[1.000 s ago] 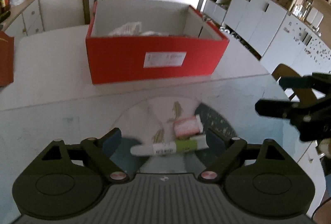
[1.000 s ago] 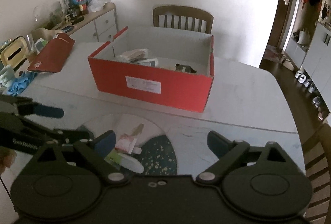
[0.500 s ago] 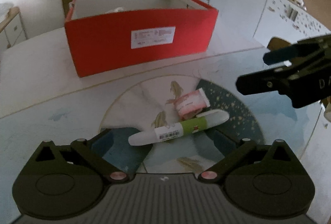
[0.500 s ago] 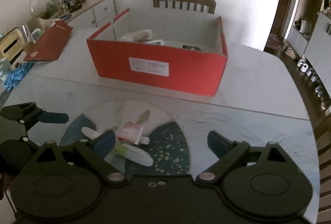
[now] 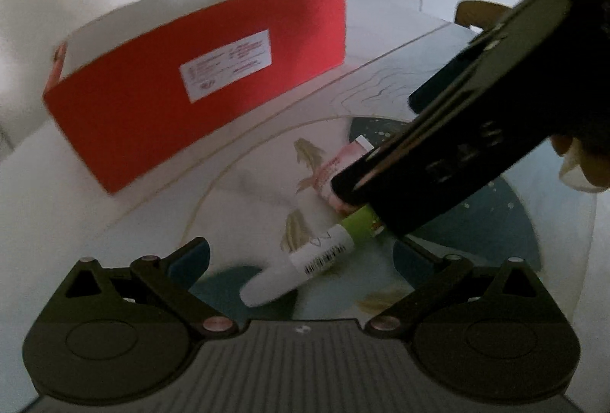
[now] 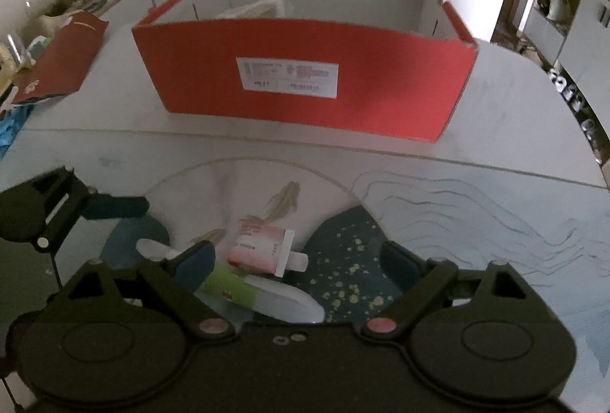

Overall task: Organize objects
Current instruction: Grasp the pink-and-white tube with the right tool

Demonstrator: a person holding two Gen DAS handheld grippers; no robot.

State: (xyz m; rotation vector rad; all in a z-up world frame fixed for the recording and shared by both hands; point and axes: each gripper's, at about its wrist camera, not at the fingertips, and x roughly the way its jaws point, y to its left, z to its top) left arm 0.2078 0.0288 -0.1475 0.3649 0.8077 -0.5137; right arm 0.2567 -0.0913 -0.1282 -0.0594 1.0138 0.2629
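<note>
A green-and-white tube (image 6: 263, 293) and pink sachet (image 6: 259, 241) are being straddled by both wide-open grippers (image 5: 301, 256) (image 6: 297, 260); squarer centring is advised.

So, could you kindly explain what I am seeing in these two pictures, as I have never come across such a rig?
A person holds a handheld two-finger gripper in each hand; a fisheye camera on each looks forward along its fingers. One picture is from the left gripper, the other from the right gripper. Both are open and hold nothing. On the patterned table mat lie a green-and-white tube and a small pink-and-white tube, close together. Behind stands an open red cardboard box with some items inside. The dark shape at the right of the left view is the right gripper.
</note>
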